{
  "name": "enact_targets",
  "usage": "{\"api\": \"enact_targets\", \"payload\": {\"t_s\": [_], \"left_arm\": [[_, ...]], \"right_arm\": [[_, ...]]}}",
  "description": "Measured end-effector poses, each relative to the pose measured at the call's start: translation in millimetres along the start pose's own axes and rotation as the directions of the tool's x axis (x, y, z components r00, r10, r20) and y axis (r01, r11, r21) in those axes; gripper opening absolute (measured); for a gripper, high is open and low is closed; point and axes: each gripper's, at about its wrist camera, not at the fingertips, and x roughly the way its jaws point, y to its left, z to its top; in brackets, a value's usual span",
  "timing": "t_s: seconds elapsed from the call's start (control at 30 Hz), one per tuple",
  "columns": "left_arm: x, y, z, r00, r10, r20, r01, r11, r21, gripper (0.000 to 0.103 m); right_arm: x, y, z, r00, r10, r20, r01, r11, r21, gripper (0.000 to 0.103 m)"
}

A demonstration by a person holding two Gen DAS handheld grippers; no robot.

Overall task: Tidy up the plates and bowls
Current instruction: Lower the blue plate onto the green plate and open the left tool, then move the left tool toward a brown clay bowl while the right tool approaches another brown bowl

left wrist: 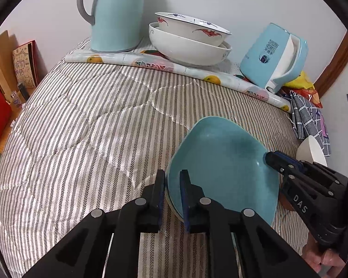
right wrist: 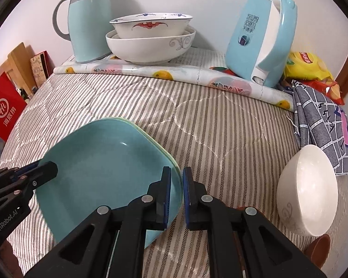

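Observation:
A stack of teal squarish plates (left wrist: 222, 166) (right wrist: 104, 169) lies on the striped quilted table cover. My left gripper (left wrist: 172, 199) is shut on the stack's left rim, one finger over it and one under. My right gripper (right wrist: 176, 197) is shut on the stack's right rim; it also shows in the left wrist view (left wrist: 275, 159). The left gripper shows in the right wrist view (right wrist: 46, 170). Two nested white bowls (left wrist: 188, 41) (right wrist: 150, 39) stand at the back. A small white bowl (right wrist: 307, 194) (left wrist: 312, 150) lies tipped on its side at the right.
A teal thermos jug (left wrist: 116, 14) (right wrist: 89, 20) and a blue kettle (left wrist: 276, 58) (right wrist: 262, 39) stand at the back on a rolled fruit-print mat (right wrist: 174, 74). A checked cloth (right wrist: 322, 125) and snack bags (right wrist: 310, 67) lie at the right. Red boxes (right wrist: 4, 108) stand left.

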Motion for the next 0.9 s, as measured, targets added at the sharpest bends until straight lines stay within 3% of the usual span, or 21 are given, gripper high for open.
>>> {"api": "enact_targets", "payload": {"t_s": [0.07,0.17,0.3,0.4,0.53,0.8,0.9], "left_arm": [[-1,0,-1,1.000,-0.001,-0.005,0.001,1.000,0.003,0.013],[-3,1,-2,1.000,0.002,-0.016,-0.002,1.000,-0.001,0.024],[-11,1,-7,1.000,0.010,-0.009,-0.010,1.000,0.005,0.034],[-22,0,-12,1.000,0.024,0.007,-0.024,1.000,0.016,0.039],[-35,-3,-19,1.000,0.018,0.023,-0.019,1.000,0.015,0.040],[-61,-29,-32,0.998,-0.003,0.062,0.000,0.999,0.051,0.040],[-70,-44,-36,0.997,-0.018,0.078,0.012,0.997,0.071,0.040]], "right_arm": [[-3,-1,-2,1.000,-0.001,0.004,0.001,1.000,0.006,0.010],[-10,-5,-6,1.000,0.001,0.008,-0.001,1.000,0.027,0.014],[-31,-13,-16,0.999,-0.006,0.045,0.003,0.998,0.062,0.038],[-47,-20,-25,0.997,-0.011,0.072,0.005,0.996,0.084,0.046],[-71,-33,-41,0.994,-0.042,0.100,0.029,0.992,0.122,0.053],[-112,-76,-82,0.986,-0.103,0.129,0.070,0.968,0.240,0.055],[-128,-92,-97,0.979,-0.134,0.151,0.090,0.958,0.272,0.062]]}}
